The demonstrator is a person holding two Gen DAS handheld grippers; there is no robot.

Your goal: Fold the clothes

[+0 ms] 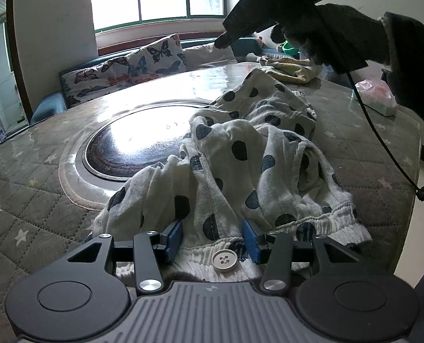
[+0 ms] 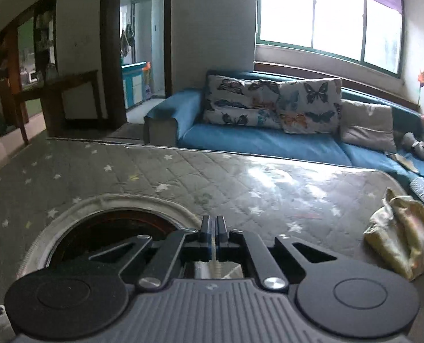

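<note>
On the quilted table point(image 1: 34, 200):
Garment: spotted white clothing point(image 1: 240, 165) lies crumpled, its buttoned waistband between the left gripper point(image 1: 212, 238) fingers.
Left gripper: spread wide, gripping nothing.
Right gripper point(image 2: 212, 228): pressed closed, empty, raised above the table; yellow cloth point(image 2: 403, 234) to its right.

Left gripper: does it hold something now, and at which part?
Nothing is held yet. The left gripper is open, its fingers either side of the dotted garment at the waistband near the button.

A blue sofa point(image 2: 269, 143) holds butterfly cushions point(image 2: 272, 104) under a bright window point(image 2: 326, 14). A tissue pack point(image 1: 376, 97) lies on the quilted table point(image 2: 154, 171).
</note>
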